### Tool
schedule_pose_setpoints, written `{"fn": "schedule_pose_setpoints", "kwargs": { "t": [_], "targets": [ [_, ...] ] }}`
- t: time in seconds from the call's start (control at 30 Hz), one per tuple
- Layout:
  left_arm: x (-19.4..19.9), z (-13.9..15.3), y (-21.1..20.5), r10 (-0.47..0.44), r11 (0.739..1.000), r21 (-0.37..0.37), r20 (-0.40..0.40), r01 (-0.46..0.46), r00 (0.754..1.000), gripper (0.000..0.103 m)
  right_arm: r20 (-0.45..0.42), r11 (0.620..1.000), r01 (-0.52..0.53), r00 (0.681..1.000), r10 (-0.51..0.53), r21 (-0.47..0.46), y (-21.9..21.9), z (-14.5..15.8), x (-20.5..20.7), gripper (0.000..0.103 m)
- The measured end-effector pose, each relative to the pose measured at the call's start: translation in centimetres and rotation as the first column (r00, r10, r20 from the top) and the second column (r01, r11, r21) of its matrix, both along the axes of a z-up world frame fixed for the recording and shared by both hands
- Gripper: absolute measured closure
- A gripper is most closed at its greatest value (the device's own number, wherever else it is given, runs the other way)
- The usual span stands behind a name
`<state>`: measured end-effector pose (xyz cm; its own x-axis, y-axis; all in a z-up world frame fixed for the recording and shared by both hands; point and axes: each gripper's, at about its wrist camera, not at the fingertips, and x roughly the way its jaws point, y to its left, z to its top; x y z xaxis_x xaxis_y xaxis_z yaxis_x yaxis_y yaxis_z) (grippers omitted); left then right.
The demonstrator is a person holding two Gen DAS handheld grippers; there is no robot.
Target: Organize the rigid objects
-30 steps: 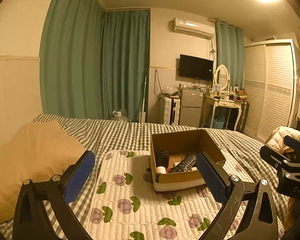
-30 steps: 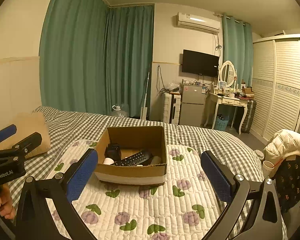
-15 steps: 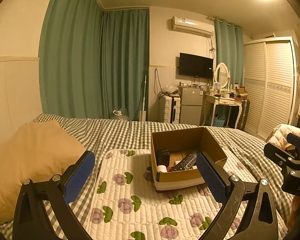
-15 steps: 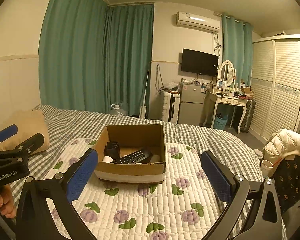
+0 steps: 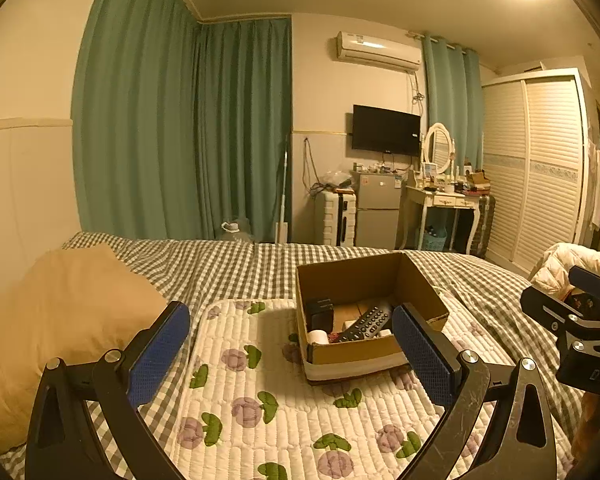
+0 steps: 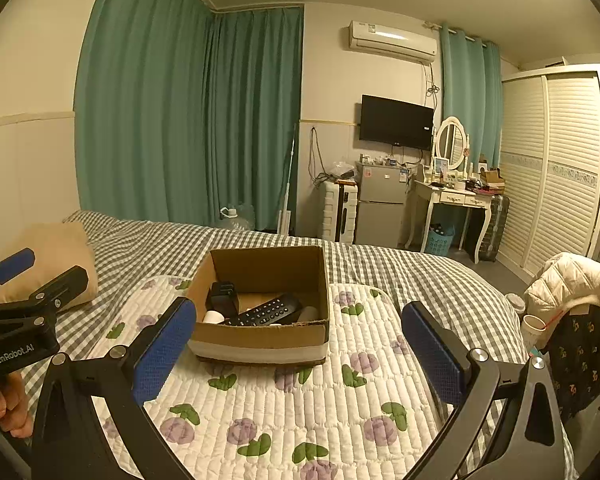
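Observation:
An open cardboard box (image 5: 420,280) (image 6: 260,336) rests on a white quilted mat with flower prints (image 5: 268,392) (image 6: 300,400) on the bed. Inside lie a black remote control (image 5: 366,318) (image 6: 266,311), a black boxy item (image 5: 319,310) (image 6: 221,298) and a small white cylinder (image 5: 318,336) (image 6: 213,317). My left gripper (image 5: 290,346) hangs open above the mat, its right finger in front of the box's near right corner. My right gripper (image 6: 300,344) is open too, raised in front of the box with nothing between its fingers.
A tan pillow (image 5: 56,320) (image 6: 56,256) lies at the left of the checked bedspread (image 5: 220,264). A pale jacket (image 6: 568,280) hangs at the right beside a paper cup (image 6: 534,322). Beyond the bed are green curtains, a small fridge (image 6: 382,204), a dressing table and a wardrobe.
Both views have pulled back and lifted slightly, so the box sits a little farther away and lower. Both grippers stay open and the box contents are unmoved.

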<state>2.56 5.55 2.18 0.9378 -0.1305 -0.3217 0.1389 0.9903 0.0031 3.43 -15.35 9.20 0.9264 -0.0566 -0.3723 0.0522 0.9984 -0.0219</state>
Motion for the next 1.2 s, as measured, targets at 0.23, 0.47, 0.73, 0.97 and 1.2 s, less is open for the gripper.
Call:
{"fn": "schedule_pose_setpoints", "kwargs": {
  "t": [0.23, 0.47, 0.73, 0.97, 1.2],
  "targets": [
    [0.1, -0.1, -0.2, 0.0, 1.0, 0.013, 0.005, 0.0, 1.0, 0.0, -0.004, 1.0, 0.005, 1.0, -0.005, 0.008, -0.2, -0.1, 0.1, 0.0],
    [0.2, -0.2, -0.1, 0.013, 1.0, 0.013, -0.006, -0.013, 1.0, 0.0, -0.005, 1.0, 0.007, 1.0, -0.007, 0.009, -0.3, -0.1, 0.1, 0.0],
    [0.2, -0.2, 0.0, 0.014, 1.0, -0.005, -0.009, -0.014, 1.0, 0.0, -0.006, 1.0, 0.01, 1.0, -0.01, 0.011, -0.3, -0.3, 0.1, 0.0],
    [0.0, -0.4, -0.3, 0.018, 1.0, 0.001, 0.002, -0.018, 1.0, 0.0, -0.006, 1.0, 0.012, 1.0, -0.012, 0.01, -0.4, -0.4, 0.1, 0.0],
    [-0.2, -0.6, -1.1, -0.002, 1.0, 0.024, 0.002, 0.002, 1.0, 0.0, -0.011, 1.0, 0.018, 1.0, -0.018, 0.008, -0.6, -0.7, 0.1, 0.0]
  ]
}}
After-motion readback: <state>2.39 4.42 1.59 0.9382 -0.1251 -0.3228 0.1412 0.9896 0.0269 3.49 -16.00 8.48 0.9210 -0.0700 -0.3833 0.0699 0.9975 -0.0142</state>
